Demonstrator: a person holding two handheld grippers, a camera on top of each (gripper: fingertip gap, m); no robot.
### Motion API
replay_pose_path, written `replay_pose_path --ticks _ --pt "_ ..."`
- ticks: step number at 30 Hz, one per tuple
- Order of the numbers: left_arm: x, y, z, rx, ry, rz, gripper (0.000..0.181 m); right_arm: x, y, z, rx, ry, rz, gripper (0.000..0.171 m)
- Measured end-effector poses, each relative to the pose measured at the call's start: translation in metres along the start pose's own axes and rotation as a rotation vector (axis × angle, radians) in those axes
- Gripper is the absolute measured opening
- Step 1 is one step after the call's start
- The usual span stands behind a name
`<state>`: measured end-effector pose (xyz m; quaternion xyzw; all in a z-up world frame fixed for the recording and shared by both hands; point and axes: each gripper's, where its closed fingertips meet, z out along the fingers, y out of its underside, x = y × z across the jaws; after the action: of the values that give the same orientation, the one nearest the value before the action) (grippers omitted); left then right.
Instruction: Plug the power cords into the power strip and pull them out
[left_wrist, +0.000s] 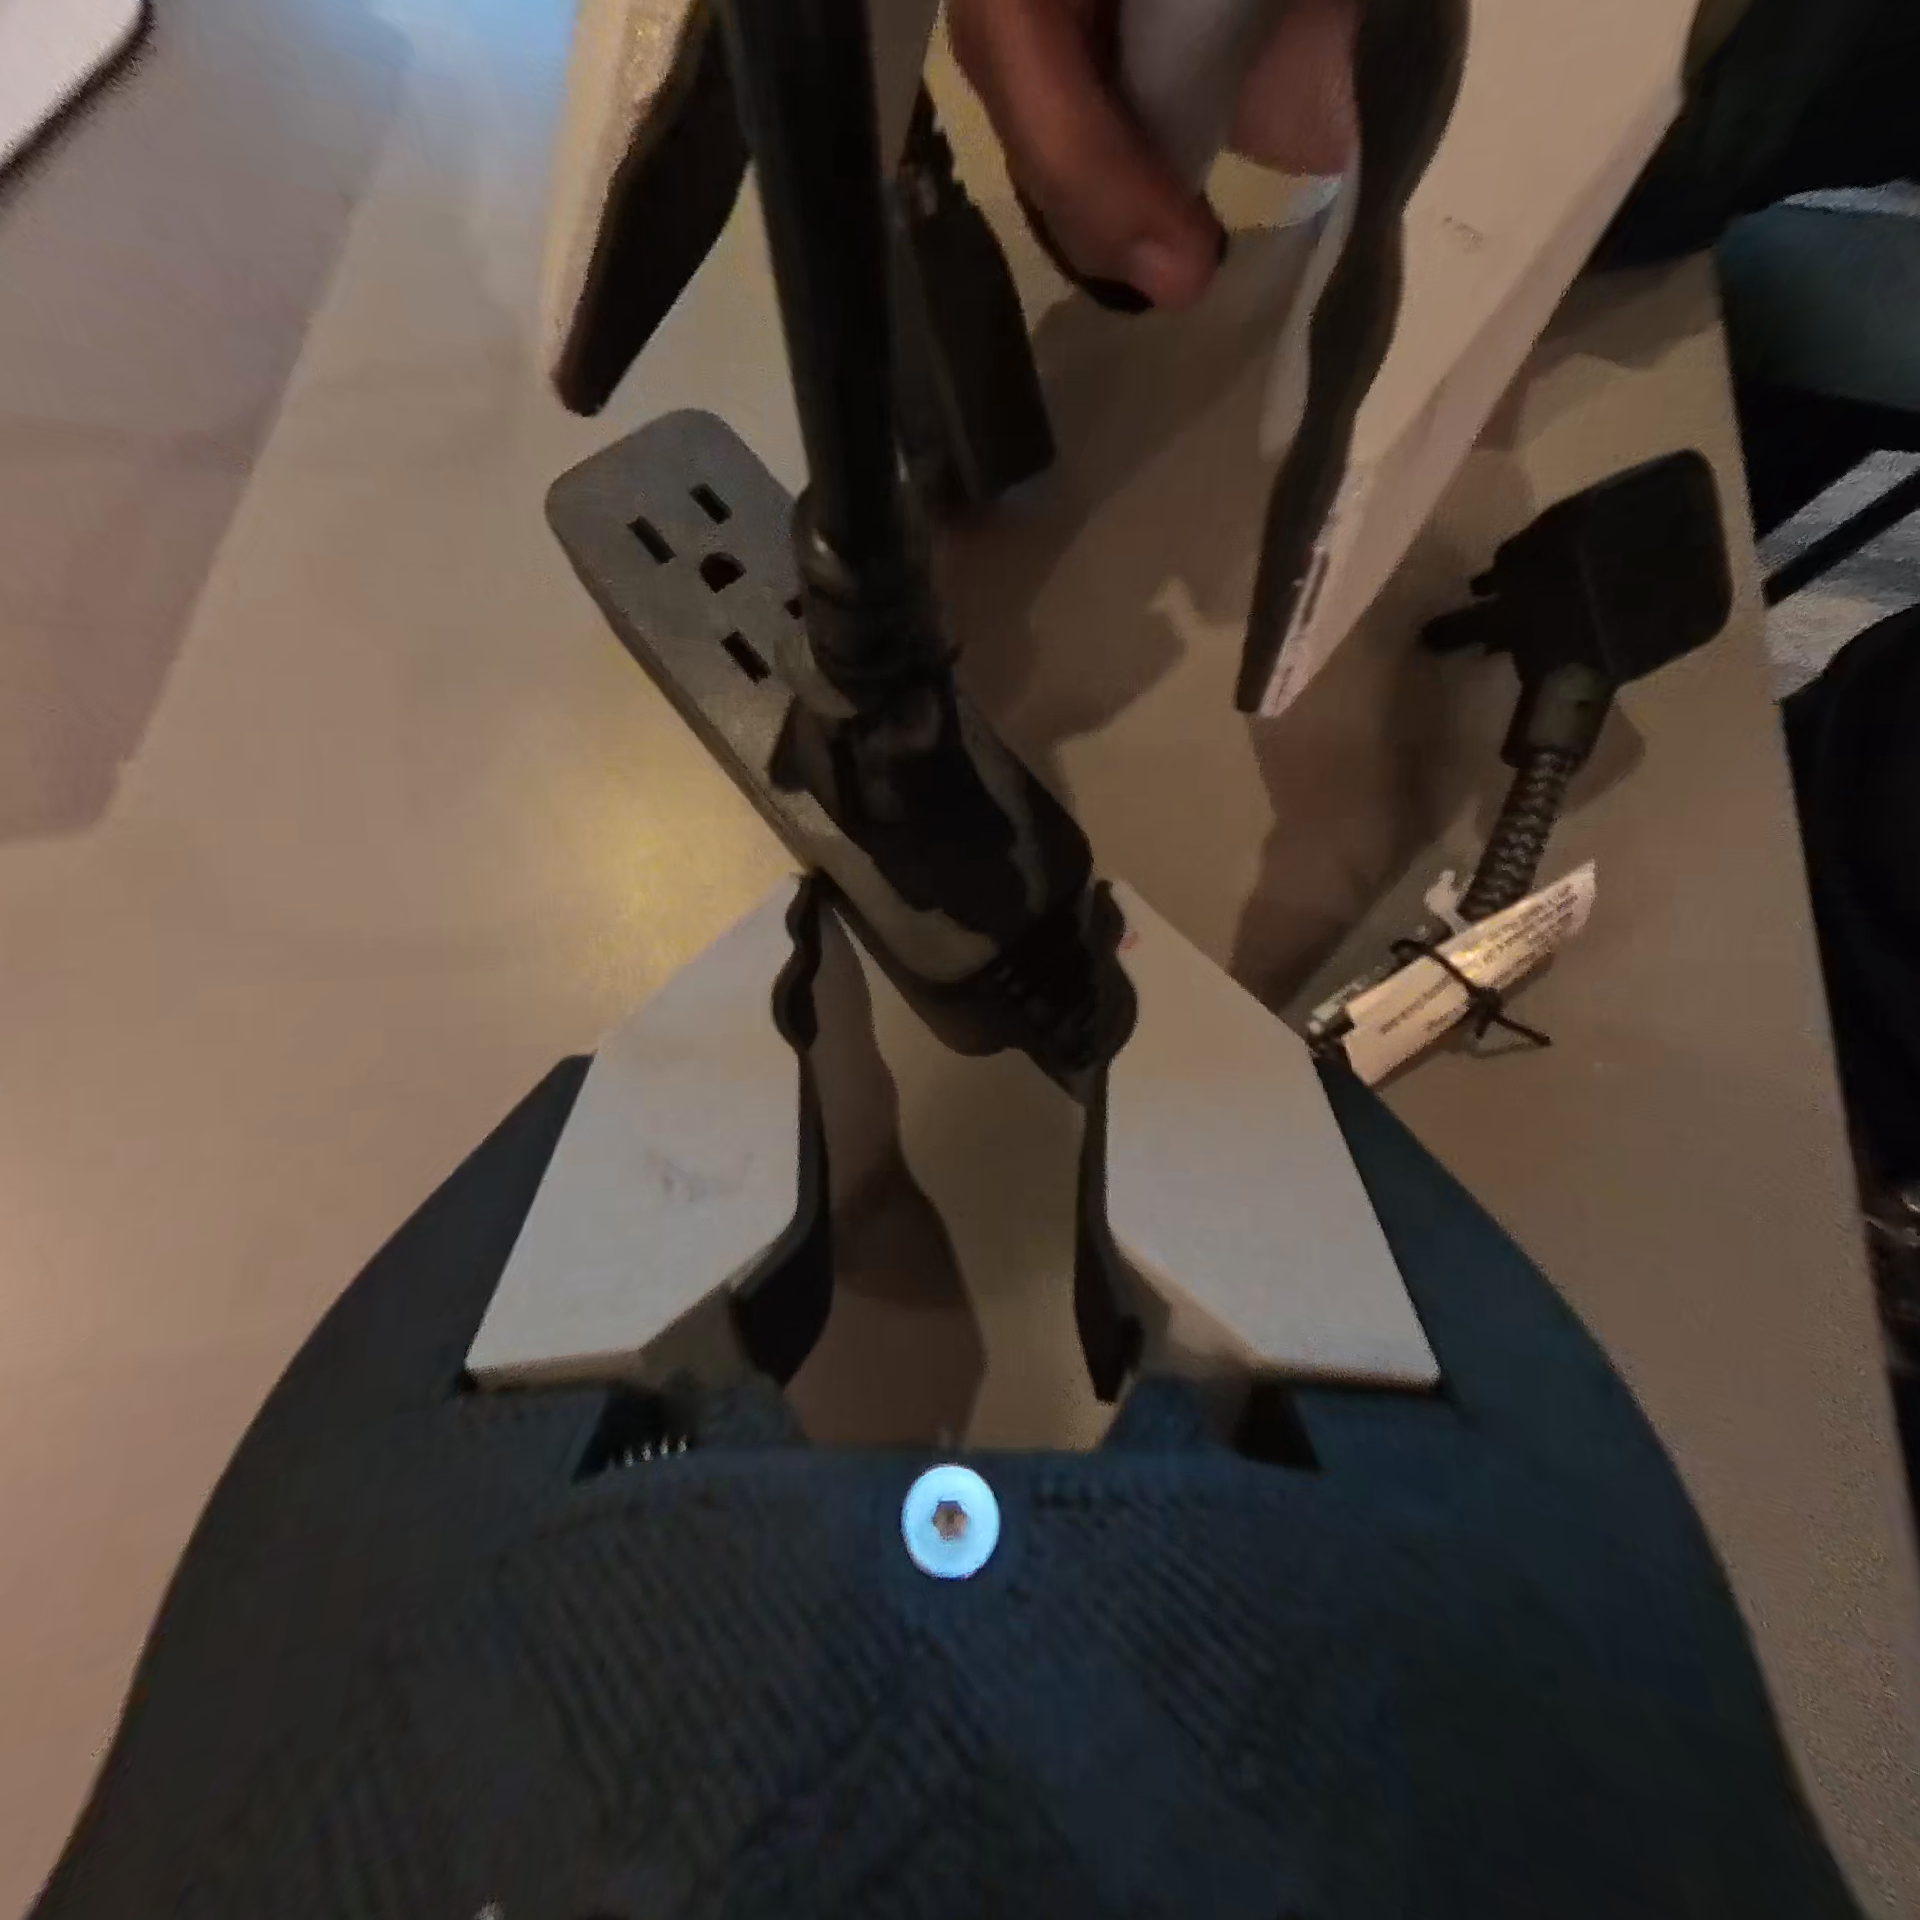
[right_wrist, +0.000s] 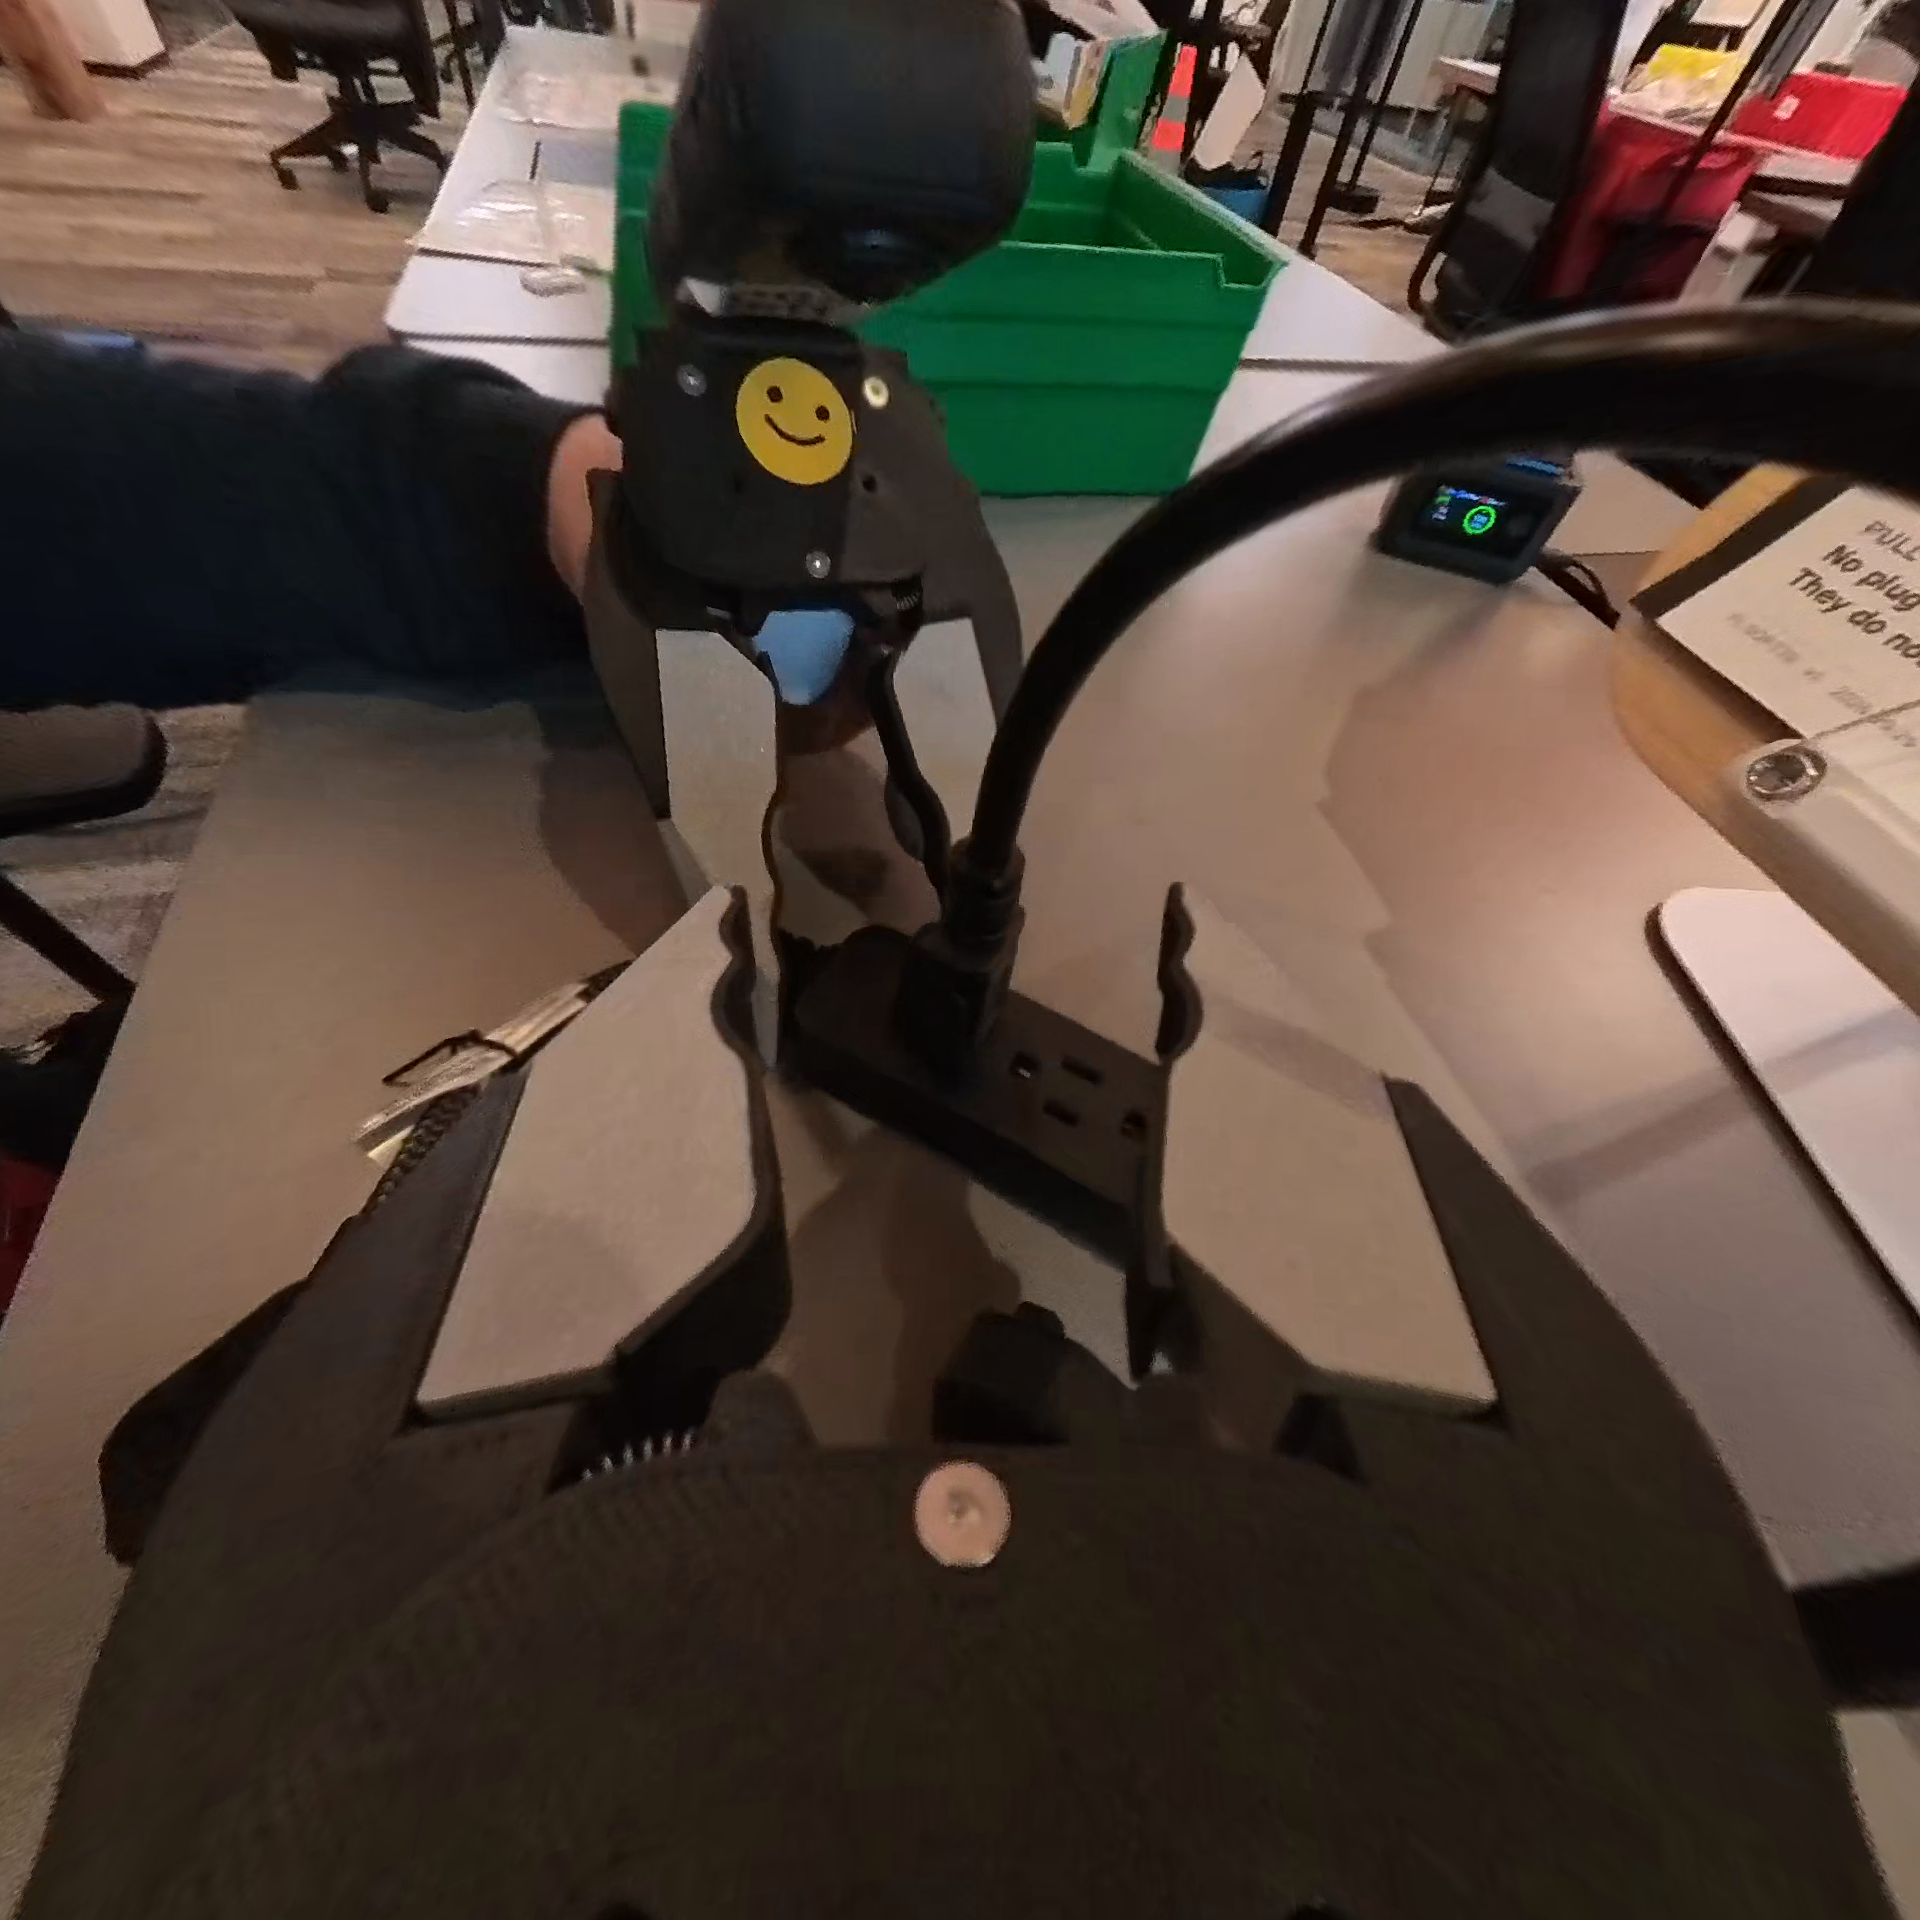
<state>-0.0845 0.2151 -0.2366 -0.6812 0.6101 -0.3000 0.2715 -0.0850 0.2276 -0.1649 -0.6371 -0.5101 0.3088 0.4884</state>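
Black power strip (right_wrist: 997, 1101) lies on my grey table (right_wrist: 343, 935), its near end clamped by my left gripper (left_wrist: 951, 935), while my right gripper (right_wrist: 956, 997) stands wide around the inserted black plug (right_wrist: 951, 987).

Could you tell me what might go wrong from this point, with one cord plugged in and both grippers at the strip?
1. The left gripper pinches only the end of the power strip, so pulling the plug could lift or twist the strip.
2. The right gripper is open around the plug; closing off-centre could grab the stiff black cord instead.
3. The loose braided cord's plug lies near the table edge and could get knocked off.
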Motion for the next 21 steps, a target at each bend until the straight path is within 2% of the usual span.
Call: replay_pose_path --ticks 4,10,14,17,21 --pt "0.004 -0.002 0.002 0.008 0.049 0.019 0.049 0.002 0.004 0.001 -0.017 -0.022 -0.007 0.076" --pt "0.011 0.001 0.000 -0.003 0.051 0.089 0.050 -0.006 -0.005 -0.002 0.004 -0.103 -0.050 0.066" --pt "0.011 0.001 0.001 -0.005 0.039 0.091 0.050 -0.010 -0.008 0.002 0.003 -0.130 -0.080 0.072" --pt "0.012 0.001 0.002 -0.009 0.034 0.091 0.051 -0.009 -0.009 0.010 -0.003 -0.131 -0.063 0.069" --pt "0.008 -0.001 0.005 -0.015 -0.014 0.103 0.056 -0.006 0.005 0.021 -0.111 -0.131 0.003 0.031"
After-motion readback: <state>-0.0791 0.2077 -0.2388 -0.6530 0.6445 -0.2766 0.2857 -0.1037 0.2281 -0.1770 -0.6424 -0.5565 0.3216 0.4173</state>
